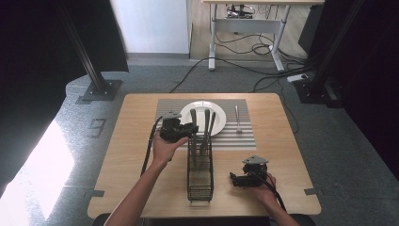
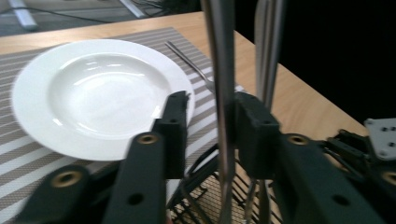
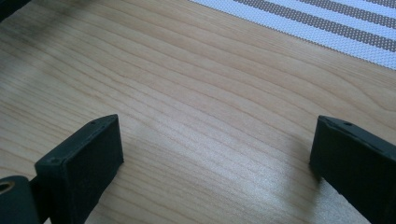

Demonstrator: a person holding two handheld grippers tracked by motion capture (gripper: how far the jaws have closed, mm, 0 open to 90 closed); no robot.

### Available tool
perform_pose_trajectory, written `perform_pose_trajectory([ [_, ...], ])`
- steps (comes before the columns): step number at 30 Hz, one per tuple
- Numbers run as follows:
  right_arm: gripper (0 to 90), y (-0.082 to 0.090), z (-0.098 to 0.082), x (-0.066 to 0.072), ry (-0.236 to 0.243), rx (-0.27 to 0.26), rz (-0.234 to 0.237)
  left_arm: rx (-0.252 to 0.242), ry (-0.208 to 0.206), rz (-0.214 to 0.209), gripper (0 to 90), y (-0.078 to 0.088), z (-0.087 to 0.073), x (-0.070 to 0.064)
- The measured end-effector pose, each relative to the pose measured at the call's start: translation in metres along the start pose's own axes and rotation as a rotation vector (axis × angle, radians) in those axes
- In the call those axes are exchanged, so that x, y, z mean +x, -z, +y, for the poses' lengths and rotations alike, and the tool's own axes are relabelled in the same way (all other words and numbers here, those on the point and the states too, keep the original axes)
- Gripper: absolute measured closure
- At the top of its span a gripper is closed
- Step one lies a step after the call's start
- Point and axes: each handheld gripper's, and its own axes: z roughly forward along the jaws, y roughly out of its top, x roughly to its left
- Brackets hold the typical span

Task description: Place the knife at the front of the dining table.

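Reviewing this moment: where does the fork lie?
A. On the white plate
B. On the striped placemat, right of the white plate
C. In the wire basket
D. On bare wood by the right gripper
B: in the high view the fork lies on the striped placemat, just right of the white plate, apart from the wire basket that holds the upright cutlery.

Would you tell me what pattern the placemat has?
The placemat has grey and white stripes, clearest in the left gripper view.
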Motion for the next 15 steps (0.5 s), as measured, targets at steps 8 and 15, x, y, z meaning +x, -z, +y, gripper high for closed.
perform_pose_trajectory([
  [8,2.7,0.0000,0.0000,0.0001,0.000,0.000,-0.001,0.006,-0.006,-0.037,80.8,-0.0005,0.0019,0.0003],
  [15,3.2,0.0002,-0.0001,0.0001,0.001,-0.002,0.000,-0.065,-0.008,-0.069,83.1,0.0000,-0.0025,-0.0002],
])
